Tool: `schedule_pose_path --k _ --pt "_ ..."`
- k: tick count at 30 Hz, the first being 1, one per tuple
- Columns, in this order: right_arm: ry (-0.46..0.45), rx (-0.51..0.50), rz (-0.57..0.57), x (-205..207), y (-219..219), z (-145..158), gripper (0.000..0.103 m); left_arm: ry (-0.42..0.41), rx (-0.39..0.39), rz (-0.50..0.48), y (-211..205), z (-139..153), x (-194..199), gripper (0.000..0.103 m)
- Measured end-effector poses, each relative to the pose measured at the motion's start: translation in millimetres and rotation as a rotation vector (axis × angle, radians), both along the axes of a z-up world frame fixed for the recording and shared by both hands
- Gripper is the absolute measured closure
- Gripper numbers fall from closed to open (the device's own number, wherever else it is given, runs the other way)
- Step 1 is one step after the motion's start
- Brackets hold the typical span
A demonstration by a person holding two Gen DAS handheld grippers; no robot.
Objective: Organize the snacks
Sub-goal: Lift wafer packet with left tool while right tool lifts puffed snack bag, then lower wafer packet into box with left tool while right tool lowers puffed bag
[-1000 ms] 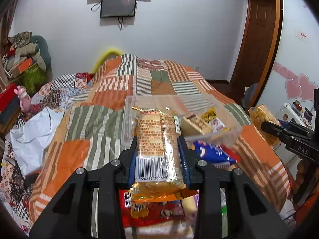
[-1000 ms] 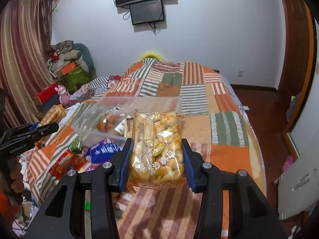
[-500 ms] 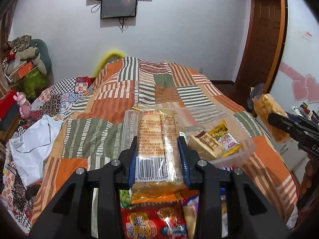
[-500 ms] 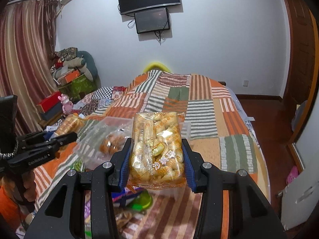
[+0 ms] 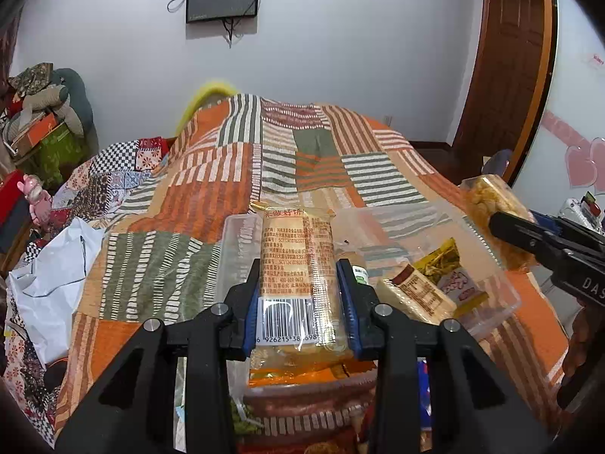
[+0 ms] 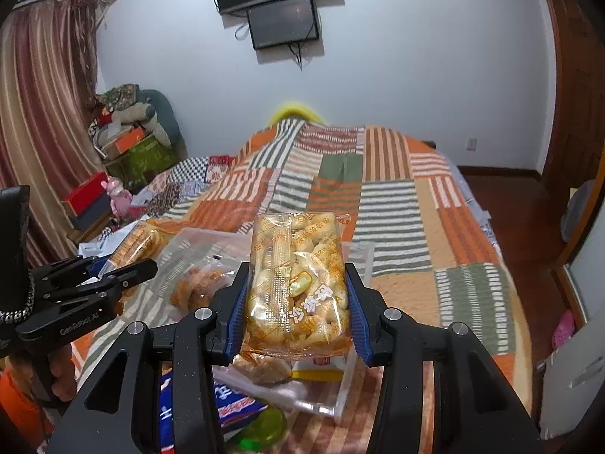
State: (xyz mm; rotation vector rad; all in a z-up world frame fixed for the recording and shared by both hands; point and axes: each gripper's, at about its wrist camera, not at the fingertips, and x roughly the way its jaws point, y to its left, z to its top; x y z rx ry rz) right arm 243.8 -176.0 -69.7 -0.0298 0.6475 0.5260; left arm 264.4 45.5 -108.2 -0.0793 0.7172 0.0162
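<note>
The left gripper [image 5: 298,299] pinches a long clear-wrapped packet of pale biscuits with a barcode label [image 5: 297,265], held above the near left end of the clear plastic rectangular box [image 5: 491,265] on the orange, green and white striped patchwork bedspread [image 5: 227,189]. The right gripper [image 6: 297,302] clamps a clear bag of golden puffed snacks [image 6: 298,280] above the same box [image 6: 355,257], near its right side. Inside the box lie a tan-wrapped snack bar [image 5: 419,295] and a yellow foil sachet [image 5: 450,268].
</note>
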Motion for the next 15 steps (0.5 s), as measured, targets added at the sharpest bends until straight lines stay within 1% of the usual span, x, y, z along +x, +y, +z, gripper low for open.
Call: schedule_pose_path --k 4,10,15 --pt "0.037 -0.019 0.009 13 5 -9 0.061 0.028 0.003 -0.005 -2 -9 11 0.067" --pt "0.062 -0.055 0.02 22 8 -17 0.061 0.055 0.029 -0.013 -3 -20 22 0.067" --pt "0.072 -0.094 0.034 26 12 -25 0.061 0.082 0.022 -0.024 -2 -30 26 0.067"
